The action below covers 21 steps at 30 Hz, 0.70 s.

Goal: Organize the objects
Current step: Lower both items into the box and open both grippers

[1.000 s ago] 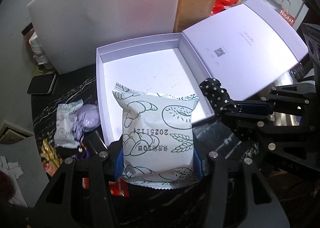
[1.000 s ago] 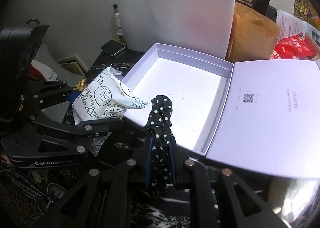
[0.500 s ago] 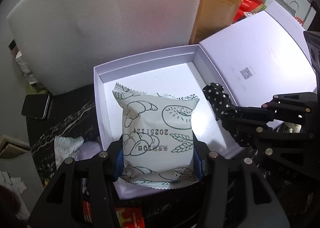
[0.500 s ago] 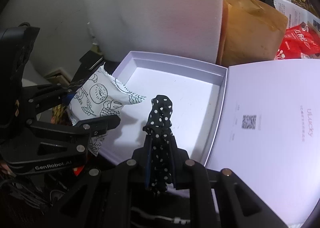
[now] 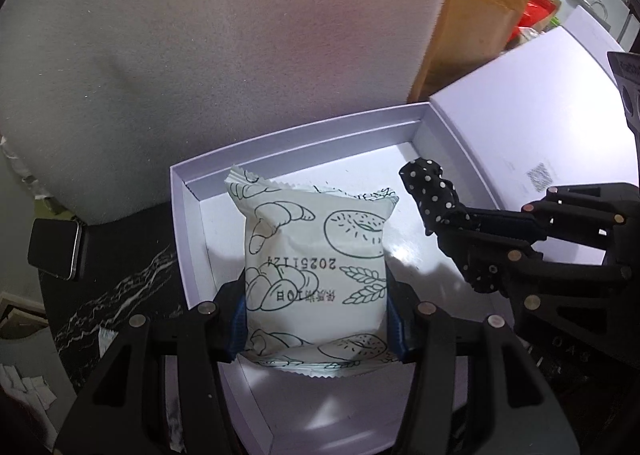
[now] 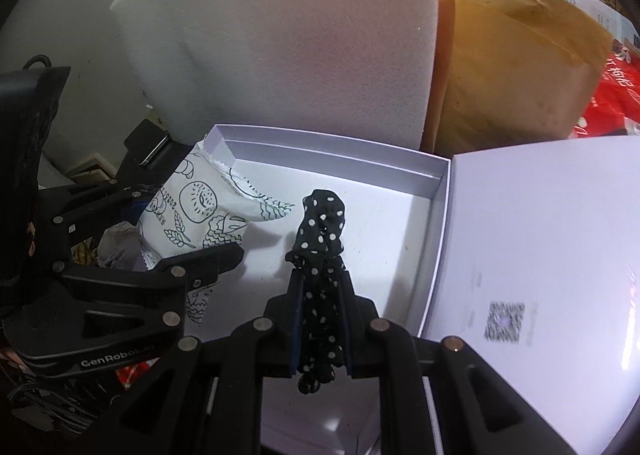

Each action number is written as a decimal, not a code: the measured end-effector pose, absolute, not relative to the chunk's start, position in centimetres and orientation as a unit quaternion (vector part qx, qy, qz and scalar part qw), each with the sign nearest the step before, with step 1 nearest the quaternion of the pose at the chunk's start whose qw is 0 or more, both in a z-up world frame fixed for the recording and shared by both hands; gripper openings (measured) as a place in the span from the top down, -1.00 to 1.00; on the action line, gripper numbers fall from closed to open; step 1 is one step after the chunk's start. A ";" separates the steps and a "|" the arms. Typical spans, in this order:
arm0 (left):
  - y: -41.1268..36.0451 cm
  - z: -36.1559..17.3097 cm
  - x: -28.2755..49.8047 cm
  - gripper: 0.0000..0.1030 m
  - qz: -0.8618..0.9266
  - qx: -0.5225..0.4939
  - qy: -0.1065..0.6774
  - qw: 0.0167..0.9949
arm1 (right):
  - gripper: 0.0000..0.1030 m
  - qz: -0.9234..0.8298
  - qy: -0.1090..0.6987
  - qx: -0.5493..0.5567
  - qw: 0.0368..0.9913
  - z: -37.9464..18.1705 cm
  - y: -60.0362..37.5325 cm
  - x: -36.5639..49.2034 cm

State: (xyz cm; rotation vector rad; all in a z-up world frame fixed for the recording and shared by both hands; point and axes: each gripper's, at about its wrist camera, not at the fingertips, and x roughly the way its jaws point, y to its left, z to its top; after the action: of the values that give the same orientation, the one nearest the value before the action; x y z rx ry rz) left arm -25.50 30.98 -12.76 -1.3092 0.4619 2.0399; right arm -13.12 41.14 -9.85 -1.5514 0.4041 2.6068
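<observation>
white card walls of the open box [image 5: 296, 135] now frame both grippers: a second ago they hung short of its near edge over the dark counter, and now both reach in above the box floor, so the two things look ready to be set down. the left gripper [image 5: 316, 319] points forward and slightly down over the box's near left part, jaws clamped on the sides of the snack packet [image 5: 316, 255], which stands upright between the blue pads and seems not yet to rest on the floor. the right gripper [image 6: 320, 319] comes in beside it toward the side where the lid [image 6: 560, 255] lies folded open, jaws clamped on the black polka-dot scrunchie [image 6: 322, 231], whose free end pokes up past the fingertips above the middle of the box. the box holds nothing else.
</observation>
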 end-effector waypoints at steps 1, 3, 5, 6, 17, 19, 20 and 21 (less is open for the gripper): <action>31.1 -13.0 -25.8 0.00 0.781 -0.501 0.175 0.330 | 0.72 0.850 0.134 -0.508 0.041 -10.0 41.2 -13.4; 31.3 -13.5 -26.5 -0.01 0.782 -0.500 0.172 0.328 | 0.72 0.848 0.134 -0.510 0.044 -10.4 41.4 -14.0; 31.5 -14.0 -27.2 -0.01 0.782 -0.503 0.168 0.329 | 0.72 0.847 0.137 -0.512 0.044 -10.9 41.6 -14.4; 31.6 -14.4 -27.5 -0.01 0.781 -0.505 0.165 0.329 | 0.72 0.846 0.138 -0.513 0.045 -11.1 41.6 -14.7; 32.4 -17.2 -30.3 0.00 0.774 -0.521 0.157 0.324 | 0.72 0.833 0.143 -0.533 0.052 -13.4 41.9 -17.0; 32.5 -17.6 -30.7 0.00 0.774 -0.524 0.157 0.320 | 0.72 0.830 0.143 -0.536 0.053 -13.7 41.9 -17.2; 32.5 -17.7 -30.8 0.00 0.776 -0.521 0.160 0.318 | 0.72 0.829 0.142 -0.539 0.054 -13.9 41.9 -17.2; 32.7 -17.8 -30.9 -0.01 0.777 -0.518 0.164 0.319 | 0.72 0.828 0.141 -0.540 0.053 -14.0 41.9 -17.3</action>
State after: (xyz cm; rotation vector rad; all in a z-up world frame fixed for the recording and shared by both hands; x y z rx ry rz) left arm -30.86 32.68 -17.80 -1.3614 0.4320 2.0435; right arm -17.28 41.89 -14.03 -1.6422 0.4286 2.5156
